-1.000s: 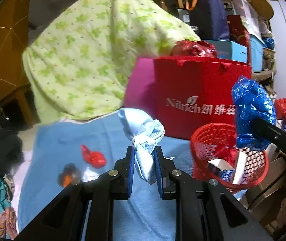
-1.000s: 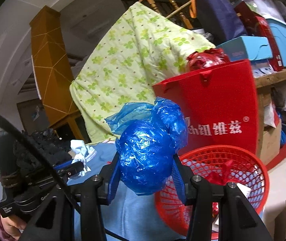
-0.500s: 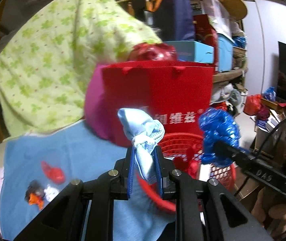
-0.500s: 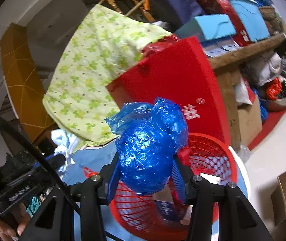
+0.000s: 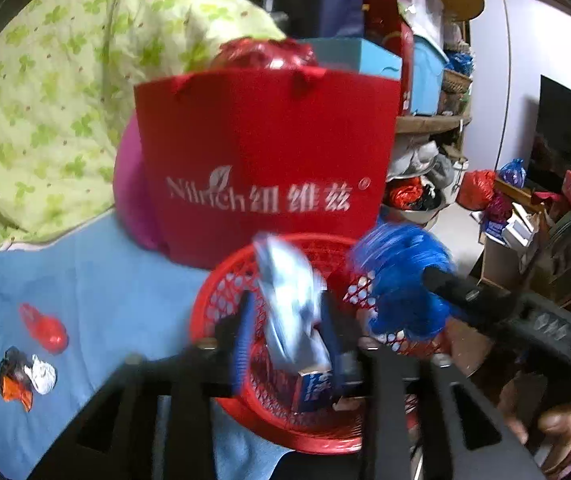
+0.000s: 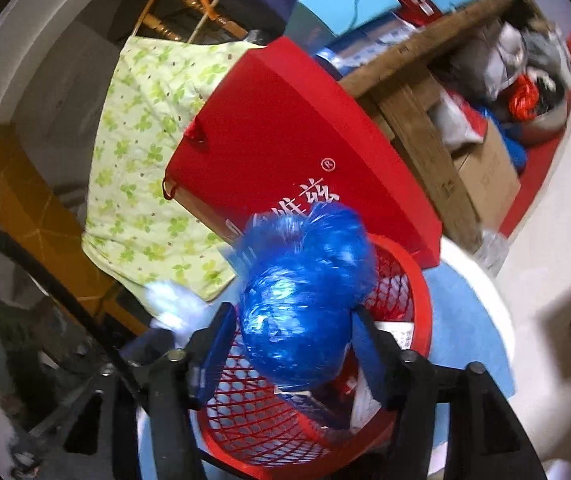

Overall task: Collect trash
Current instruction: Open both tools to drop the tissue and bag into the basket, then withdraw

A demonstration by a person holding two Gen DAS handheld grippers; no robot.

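1. Left gripper: jaws have just been opening, with gaps beside the pale blue knotted bag between them, above the red basket.
2. Right gripper: jaws have just been opening; the blue plastic bag sits loose between them, over the same basket.
3. Red paper bag: stands behind the basket.
4. Blue cloth: carries a red scrap.

Both grippers are swinging in over the red basket, which sat off at 3 o'clock a second ago; the left gripper is spreading its jaws, the pale blue knotted bag slipping loose between them; the right gripper is opening too, its blue plastic bundle hanging free above the basket.
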